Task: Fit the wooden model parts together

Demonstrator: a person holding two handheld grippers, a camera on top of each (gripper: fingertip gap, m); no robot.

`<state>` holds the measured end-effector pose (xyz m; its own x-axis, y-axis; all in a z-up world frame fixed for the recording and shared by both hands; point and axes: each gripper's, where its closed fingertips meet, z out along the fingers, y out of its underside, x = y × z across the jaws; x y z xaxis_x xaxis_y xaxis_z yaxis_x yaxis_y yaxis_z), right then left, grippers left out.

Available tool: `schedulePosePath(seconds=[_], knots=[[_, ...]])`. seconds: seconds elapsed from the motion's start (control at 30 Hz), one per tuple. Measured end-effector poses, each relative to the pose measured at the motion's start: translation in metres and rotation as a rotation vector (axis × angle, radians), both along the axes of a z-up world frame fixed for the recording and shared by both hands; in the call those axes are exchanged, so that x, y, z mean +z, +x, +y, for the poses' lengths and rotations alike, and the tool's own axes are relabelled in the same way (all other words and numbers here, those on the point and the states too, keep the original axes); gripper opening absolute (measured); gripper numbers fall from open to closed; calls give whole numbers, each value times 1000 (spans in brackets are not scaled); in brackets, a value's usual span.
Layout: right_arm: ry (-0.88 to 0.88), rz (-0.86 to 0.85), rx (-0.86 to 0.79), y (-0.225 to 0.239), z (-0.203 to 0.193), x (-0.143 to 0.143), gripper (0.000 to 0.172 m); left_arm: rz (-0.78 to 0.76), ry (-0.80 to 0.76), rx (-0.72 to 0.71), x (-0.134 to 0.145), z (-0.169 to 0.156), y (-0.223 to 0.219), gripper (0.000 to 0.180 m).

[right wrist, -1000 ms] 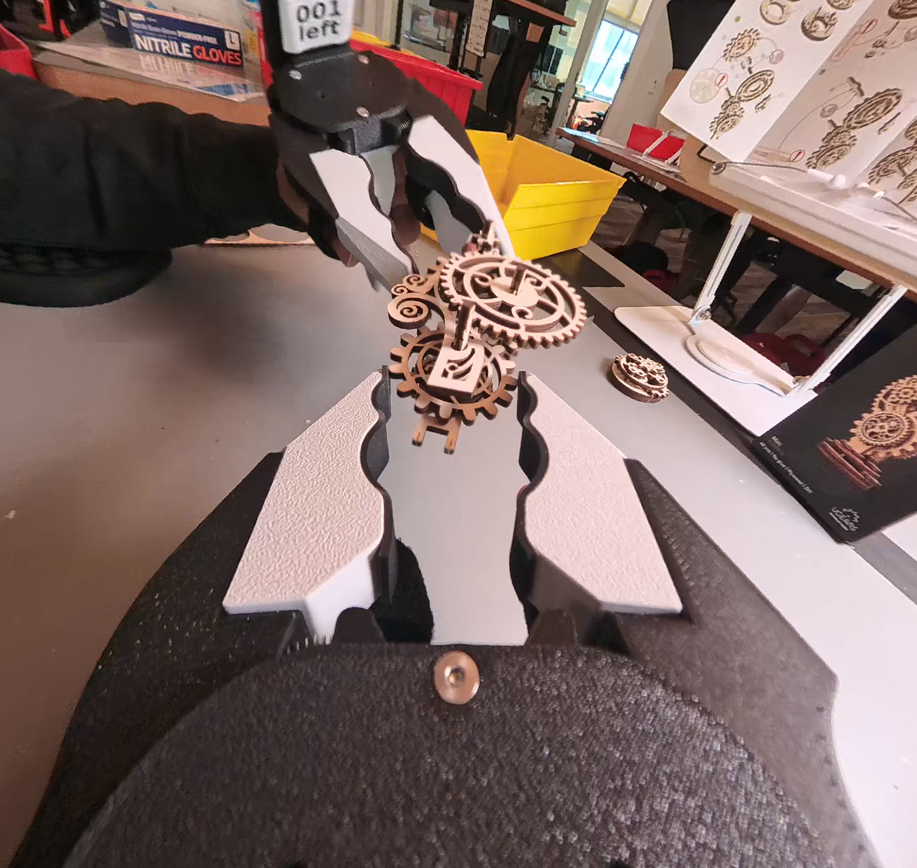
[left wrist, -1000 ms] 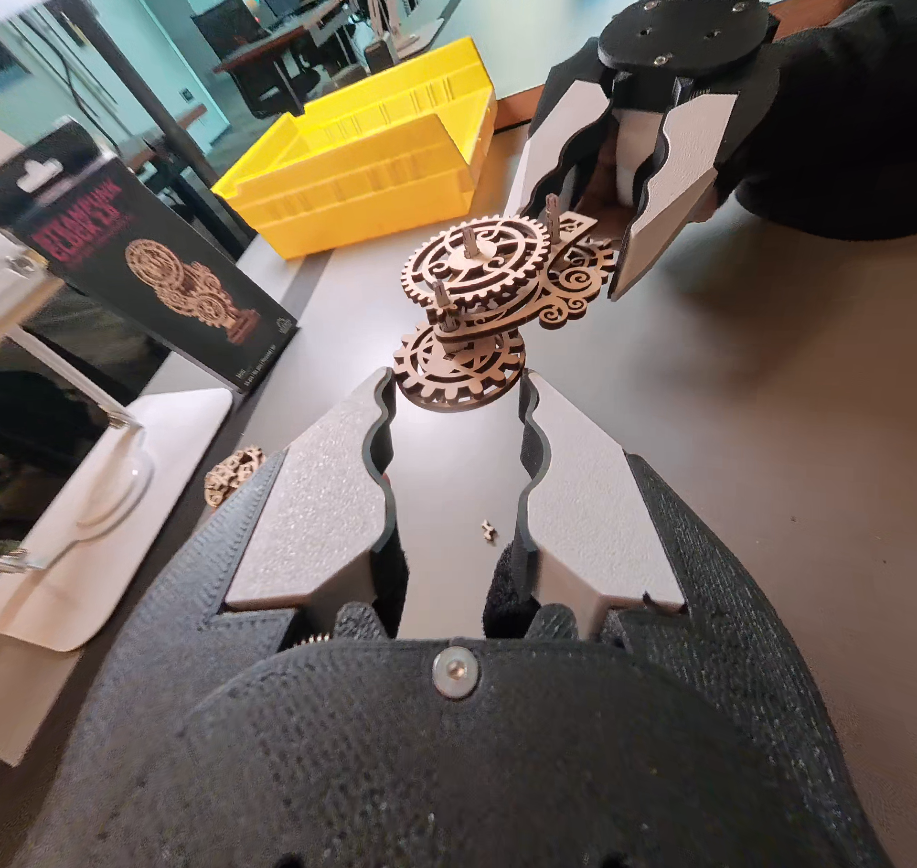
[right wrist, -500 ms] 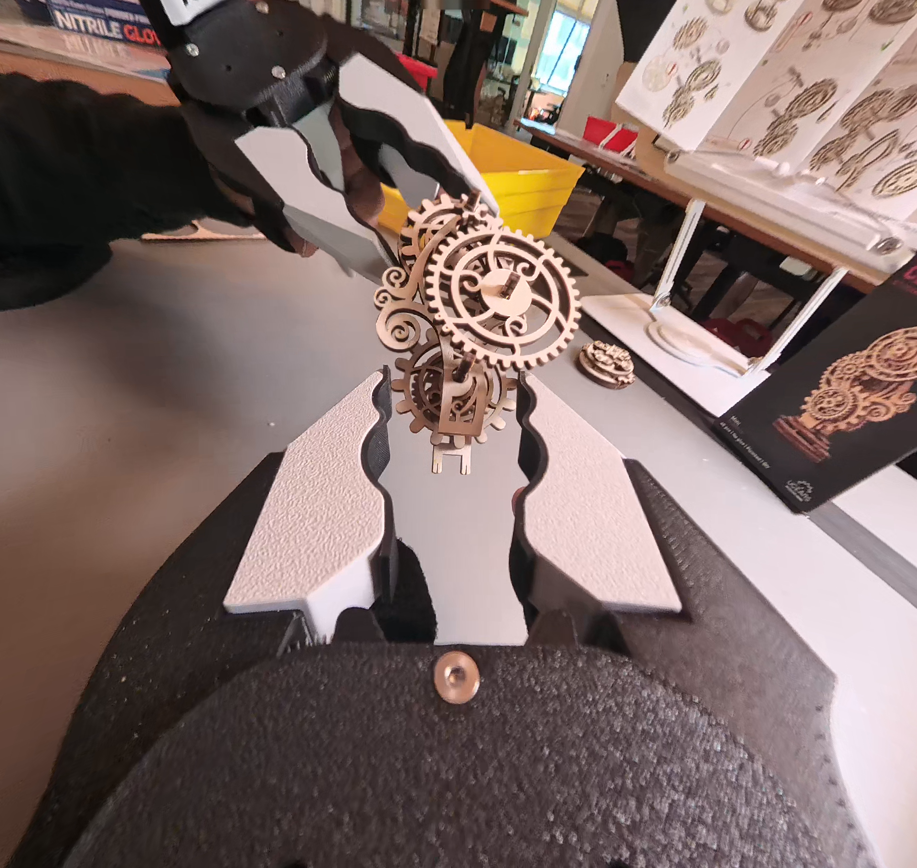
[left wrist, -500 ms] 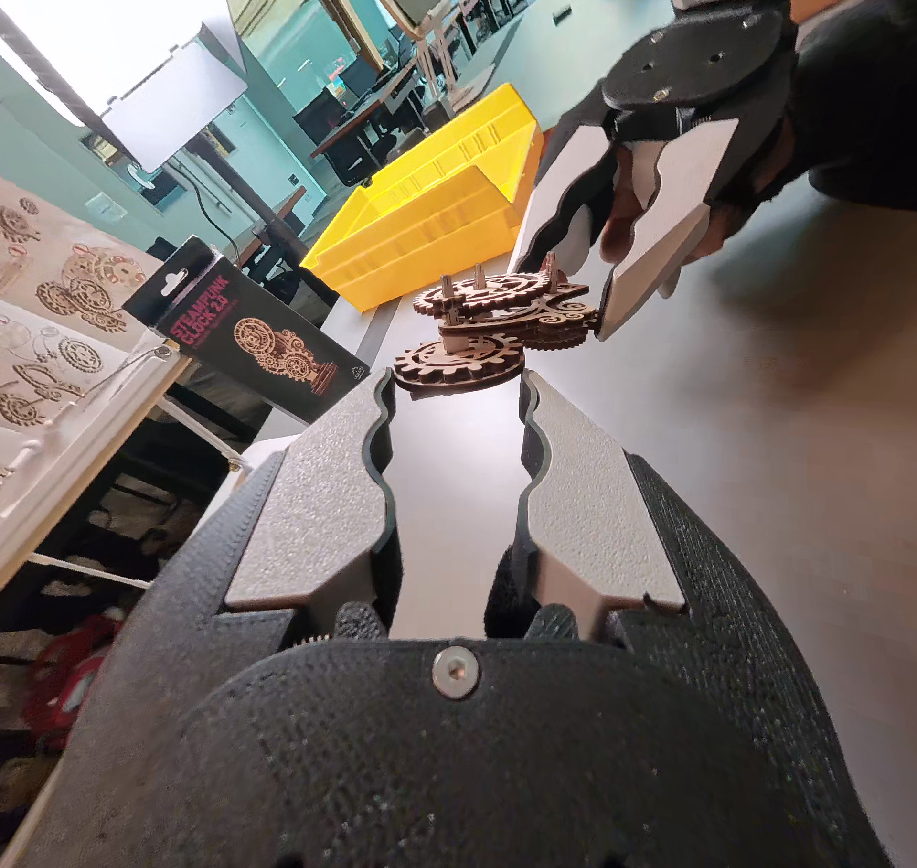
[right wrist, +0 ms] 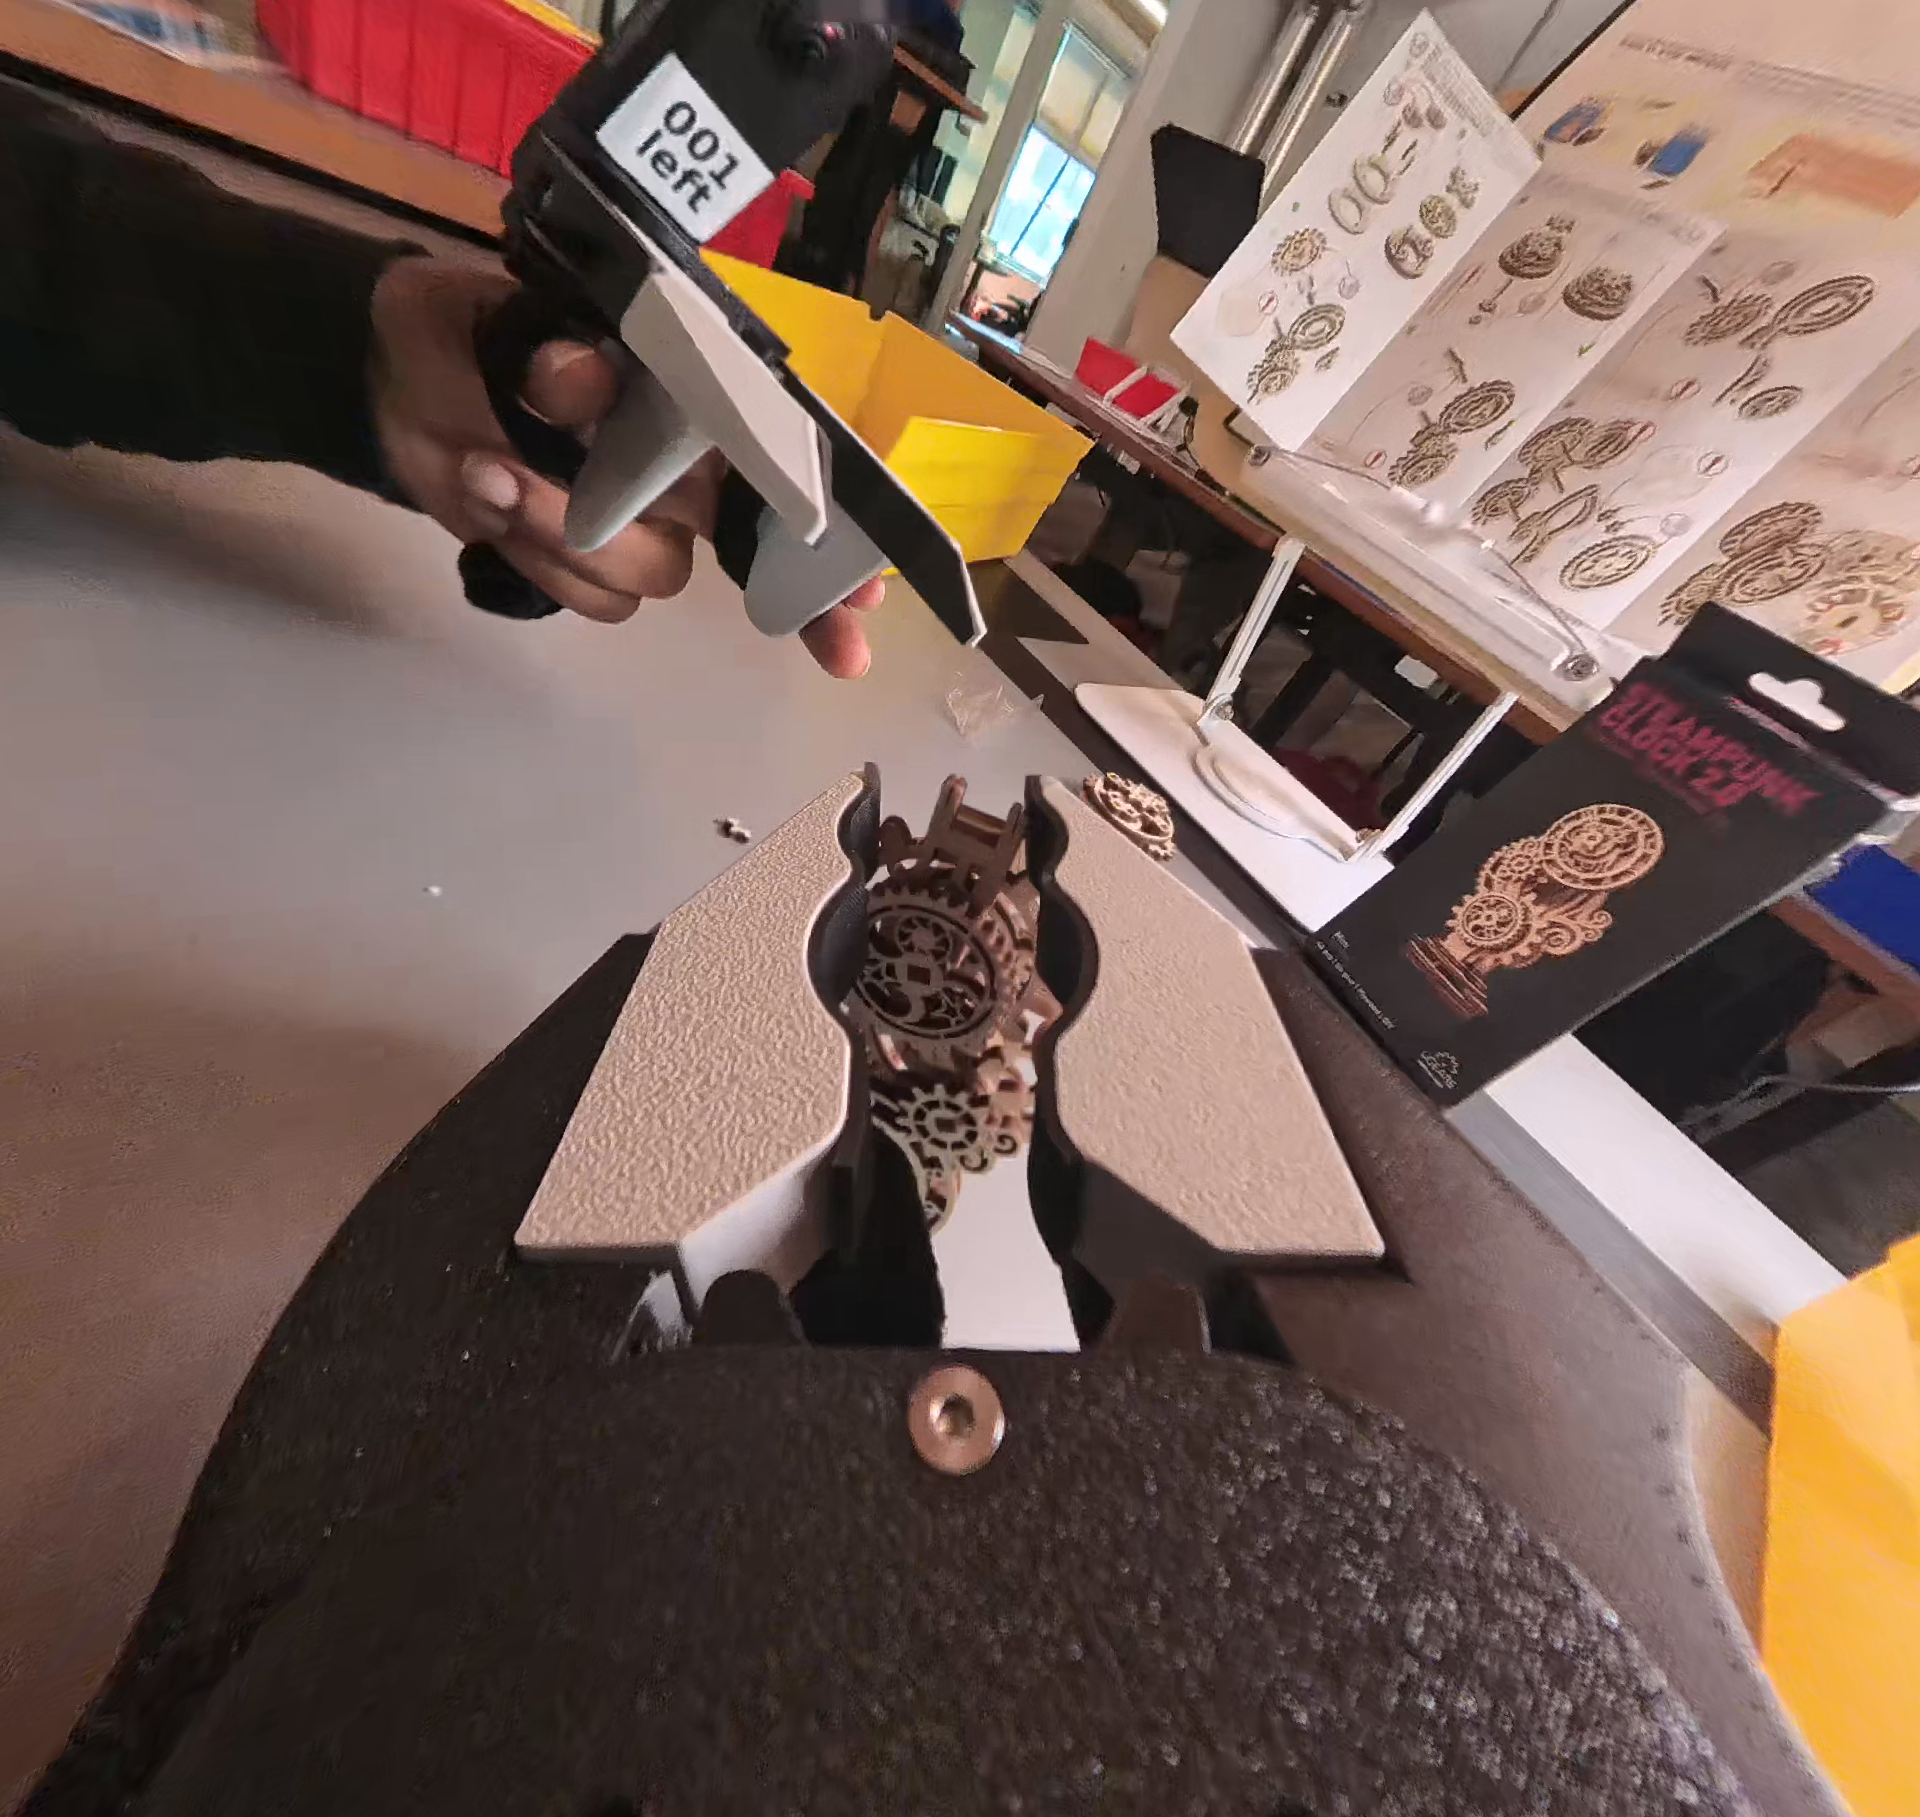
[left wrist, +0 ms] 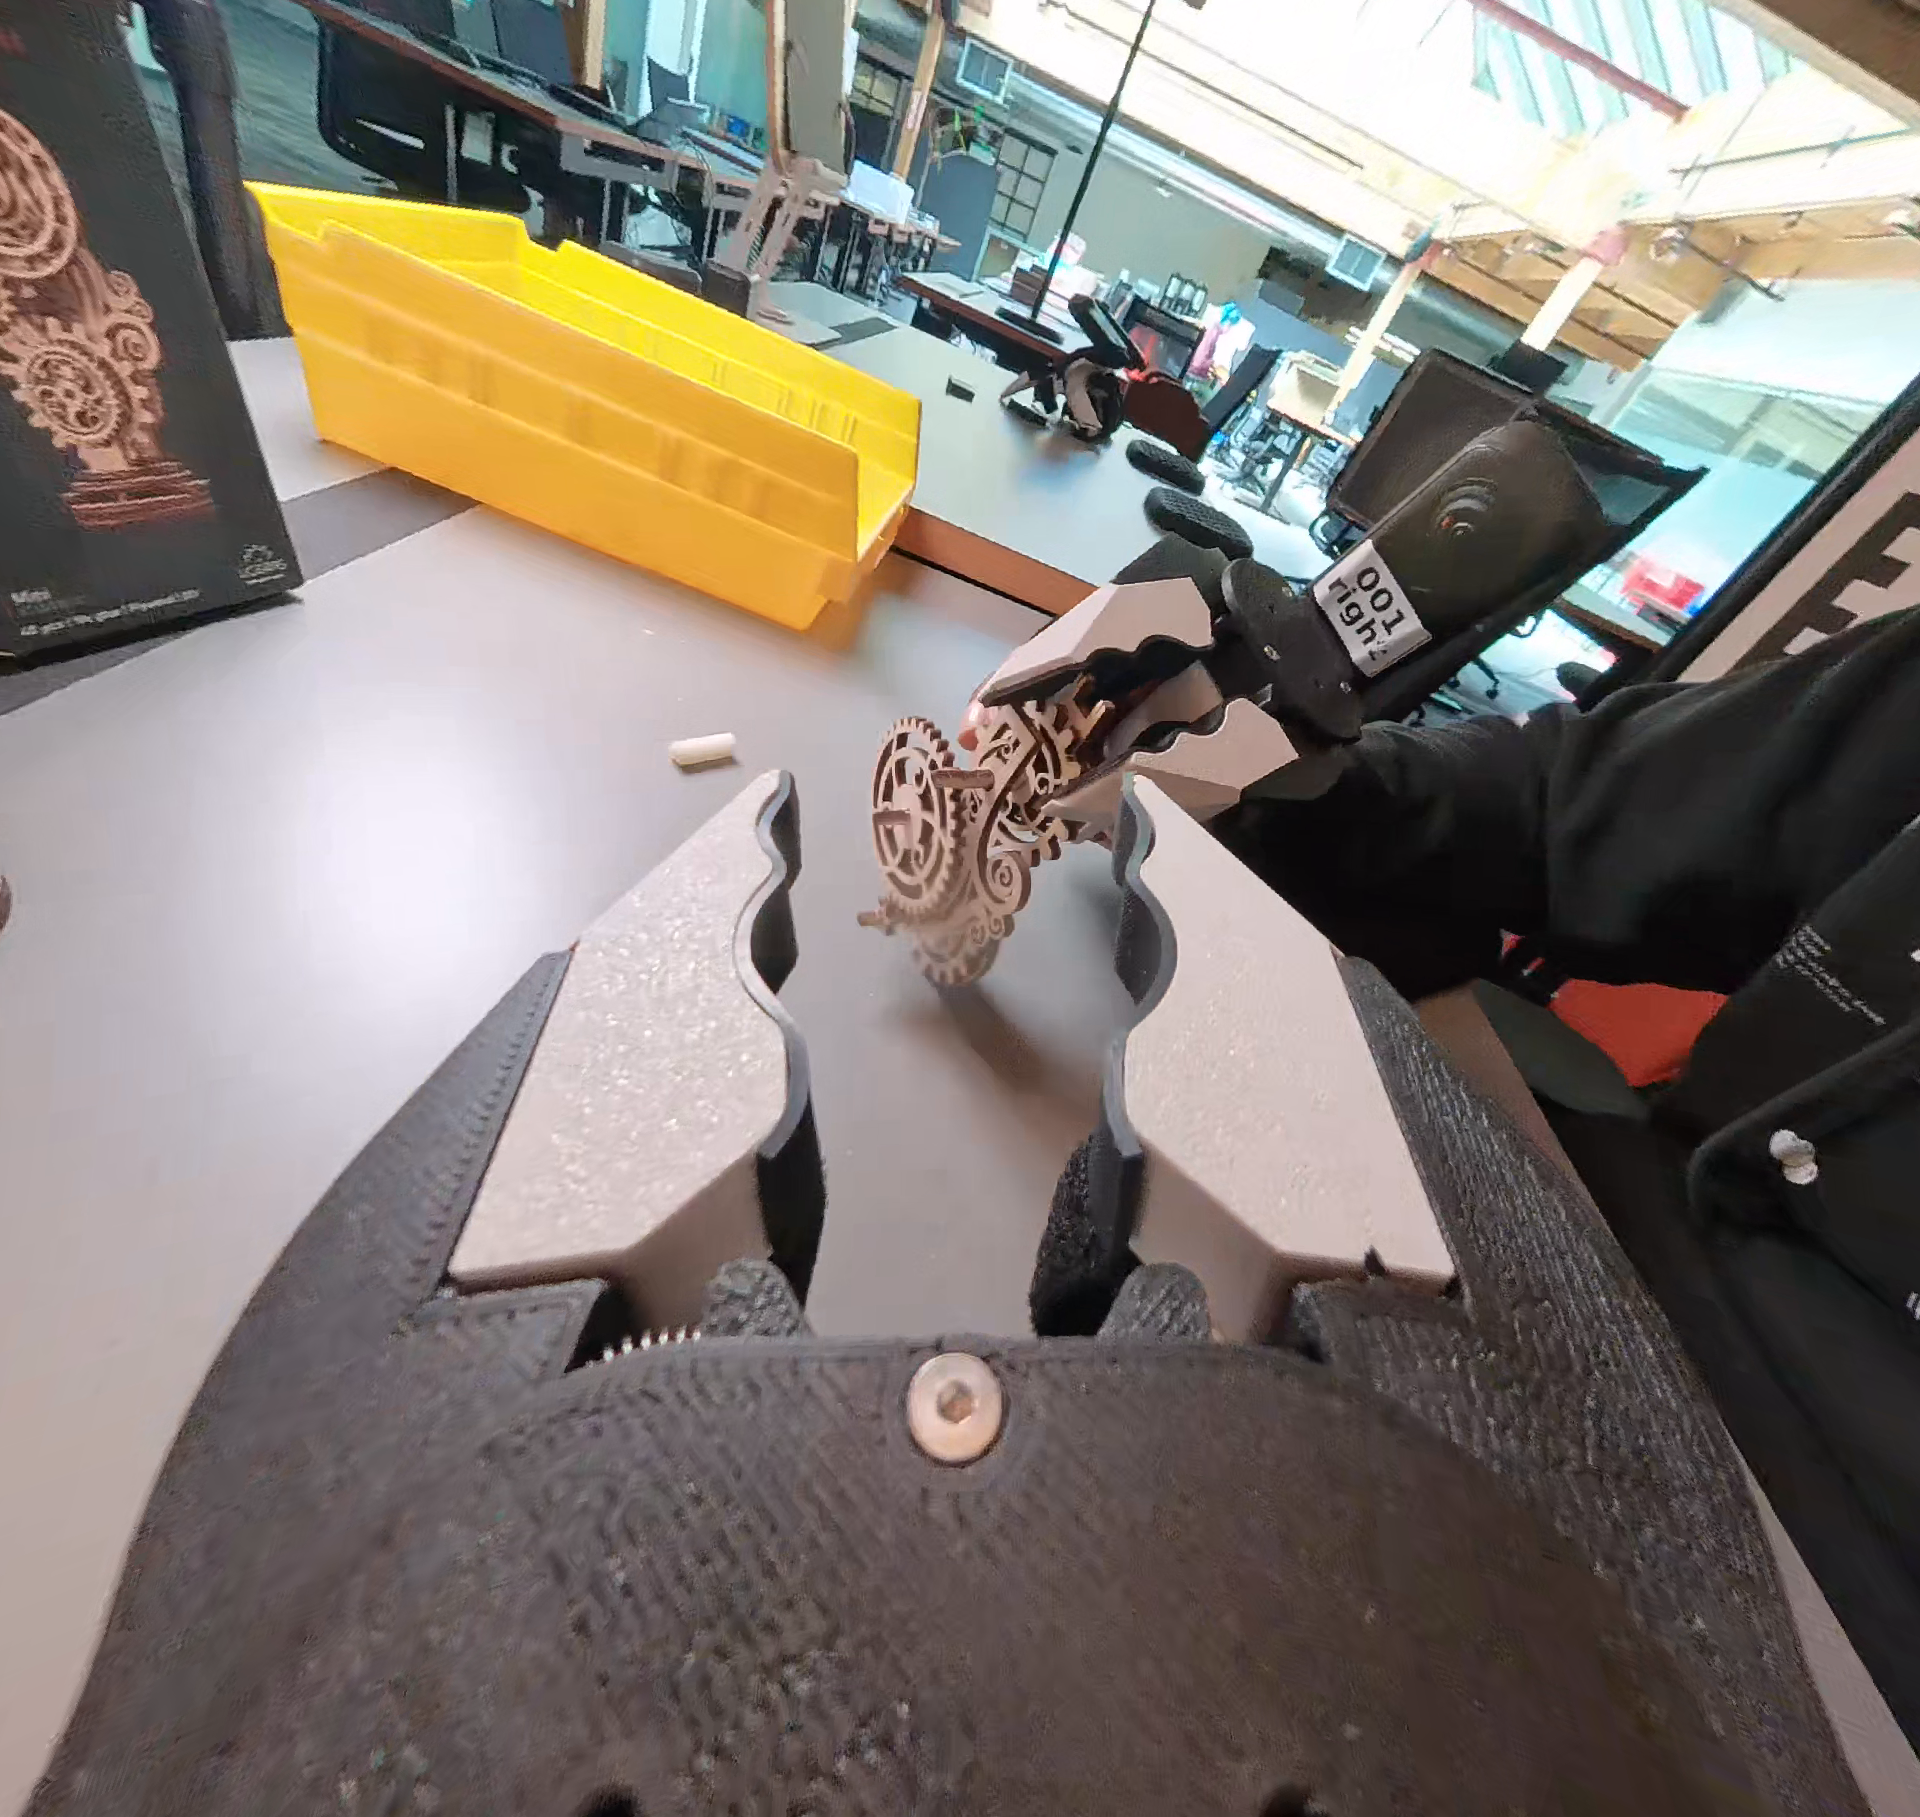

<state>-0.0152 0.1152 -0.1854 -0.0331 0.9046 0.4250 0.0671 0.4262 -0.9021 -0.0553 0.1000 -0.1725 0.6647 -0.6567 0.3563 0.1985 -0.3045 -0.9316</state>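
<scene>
The wooden gear assembly [left wrist: 951, 863], several cogs on a scrolled frame, is on edge low over the grey table [left wrist: 416, 832]. My right gripper [left wrist: 1049, 739] is shut on its far side. In the right wrist view the assembly [right wrist: 940, 967] sits deep between my right gripper's [right wrist: 951, 811] fingers, both pads pressed on it. My left gripper [left wrist: 956, 822] is open. The assembly stands just beyond its fingertips and they do not touch it. In the right wrist view the left gripper [right wrist: 883, 604] hangs open and empty above the table.
A yellow bin [left wrist: 582, 417] lies at the back. The black kit box [right wrist: 1621, 863] and a stand with instruction sheets [right wrist: 1558, 365] are along the table edge. A loose wooden gear part [right wrist: 1132, 811], a small white cylinder [left wrist: 703, 749] and a tiny wooden bit [right wrist: 736, 828] lie on the table. My hands' fingertips stand some 6 centimeters from each other.
My right gripper's fingers have closed on the assembly, which now sits deeper between them. My left gripper has opened wider, come off the assembly and drawn back. Both views have swung round.
</scene>
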Motion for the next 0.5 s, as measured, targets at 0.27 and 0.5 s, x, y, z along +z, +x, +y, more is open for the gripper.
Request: schedulePosePath(seconds=[0.27, 0.5], knots=[[-17, -18, -17, 3, 8, 0, 24, 73, -49, 21, -15, 2, -5, 53], [-18, 27, -25, -1, 1, 13, 24, 425, -88, 33, -66, 13, 48, 65]])
